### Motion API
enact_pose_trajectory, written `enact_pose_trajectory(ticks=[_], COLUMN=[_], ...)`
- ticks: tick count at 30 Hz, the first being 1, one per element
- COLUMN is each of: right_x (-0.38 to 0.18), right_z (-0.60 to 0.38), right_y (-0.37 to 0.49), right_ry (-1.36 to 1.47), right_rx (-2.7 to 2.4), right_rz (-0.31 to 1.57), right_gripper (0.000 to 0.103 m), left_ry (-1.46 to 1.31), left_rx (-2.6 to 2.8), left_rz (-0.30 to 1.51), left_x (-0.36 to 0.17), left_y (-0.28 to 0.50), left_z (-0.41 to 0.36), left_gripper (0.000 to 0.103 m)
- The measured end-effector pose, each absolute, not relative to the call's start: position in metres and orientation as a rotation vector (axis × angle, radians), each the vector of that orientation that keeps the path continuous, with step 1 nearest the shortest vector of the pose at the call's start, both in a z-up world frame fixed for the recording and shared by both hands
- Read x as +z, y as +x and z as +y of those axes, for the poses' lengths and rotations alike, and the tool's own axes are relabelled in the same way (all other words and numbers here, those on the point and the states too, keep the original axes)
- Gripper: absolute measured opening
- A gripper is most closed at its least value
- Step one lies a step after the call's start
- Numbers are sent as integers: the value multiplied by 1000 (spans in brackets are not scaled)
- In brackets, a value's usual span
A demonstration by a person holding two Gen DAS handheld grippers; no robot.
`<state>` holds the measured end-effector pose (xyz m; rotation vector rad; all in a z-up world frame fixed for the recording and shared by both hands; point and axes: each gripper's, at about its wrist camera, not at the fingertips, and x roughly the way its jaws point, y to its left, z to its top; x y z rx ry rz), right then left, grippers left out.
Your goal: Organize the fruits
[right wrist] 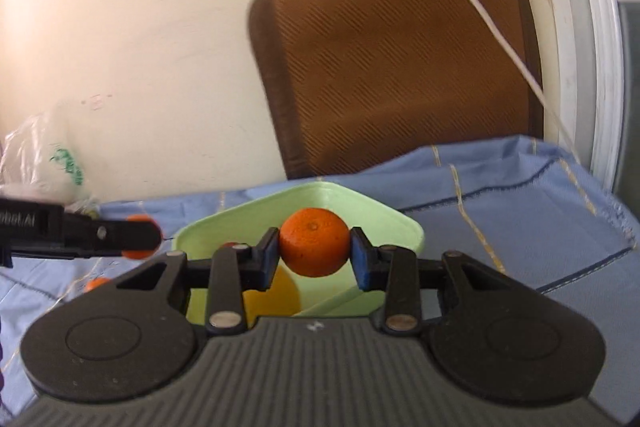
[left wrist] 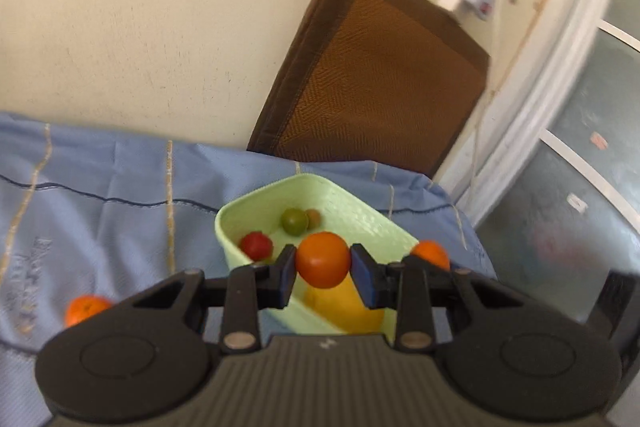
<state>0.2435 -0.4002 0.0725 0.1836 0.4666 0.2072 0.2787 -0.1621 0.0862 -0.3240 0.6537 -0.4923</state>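
Left wrist view: the left gripper (left wrist: 323, 269) was clamped on a smooth orange-red fruit (left wrist: 322, 259), pads pressed to both its sides, holding it over the near end of the green basket (left wrist: 240, 223).
Right wrist view: the right gripper (right wrist: 315, 258) was closed on a dimpled orange (right wrist: 313, 242), raised above the same basket's (right wrist: 400, 223) near rim.
Already in the basket: a red fruit (left wrist: 257, 245), a green fruit (left wrist: 295, 221), a small brownish one (left wrist: 313, 216) behind it, and something yellow (left wrist: 344, 307) on the floor, too hidden to name.
Still outside: one orange (left wrist: 85, 308) lay on the blue cloth (left wrist: 100, 179) to the left of the basket; another orange (left wrist: 430, 253) showed past the basket's right rim, and whether it lay on the cloth I could not tell.
Progress: judged about midway, with several fruits binned, two carried and not yet released, and at least one left to fetch.
Next need: each held fruit had to be let go inside the walls without knocking the other gripper, since both hung near the same end.
Surroundings: a brown chair back (left wrist: 372, 75) stood behind the cloth against a cream wall (left wrist: 140, 27).
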Motion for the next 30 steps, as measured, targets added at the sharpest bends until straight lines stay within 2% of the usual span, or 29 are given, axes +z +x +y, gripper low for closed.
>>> enact_pose_trajectory(ticks=[10, 15, 22, 26, 30], right_x=[65, 66, 71, 82, 77], right_z=[-388, -393, -402, -394, -366], right_y=[251, 245, 226, 198, 156], right_ry=[140, 139, 185, 231, 259], right_rx=[213, 191, 133, 172, 239], right_rz=[469, 436, 383, 381, 428], right_gripper=[44, 44, 44, 44, 44], left_ry=[-313, -336, -364, -195, -100], left_rx=[-457, -470, -405, -235, -167], left_rz=[725, 692, 551, 537, 602], left_x=[57, 70, 102, 89, 61], left_y=[313, 303, 234, 179, 151], left_z=[-180, -170, -104, -82, -77], left_gripper=[30, 30, 30, 30, 31])
